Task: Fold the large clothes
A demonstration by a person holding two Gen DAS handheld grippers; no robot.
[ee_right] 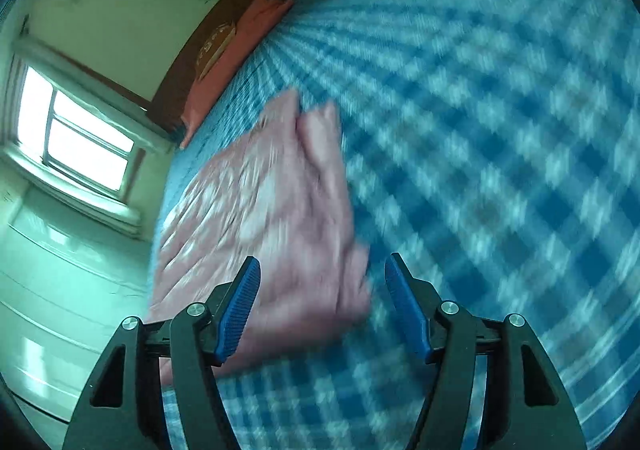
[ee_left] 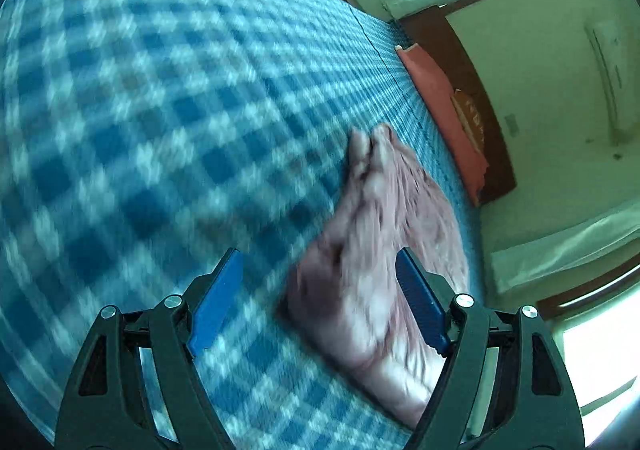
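Both views are motion-blurred. A pink garment [ee_left: 376, 250], folded into a rough oblong with two narrow ends pointing toward the headboard [ee_left: 472, 90], lies on the blue-and-white checked bedsheet [ee_left: 160, 110], near the bed edge that faces the window [ee_right: 76, 138]. A pink pillow [ee_left: 436, 98] rests against the headboard at the far end of the bed, well apart from the garment.

Left gripper [ee_left: 320, 290]: jaws released and spread wide. The garment's near portion shows between the blue pads, but neither pad presses on it; the right-hand pad overlaps the fabric's edge in the left wrist view.

Right gripper [ee_right: 322, 298]: jaws released, nothing clamped. The garment's near corner [ee_right: 280, 218] shows between the pads, with checked sheet visible beside the right-hand pad.

Both grippers point downward over the bed.
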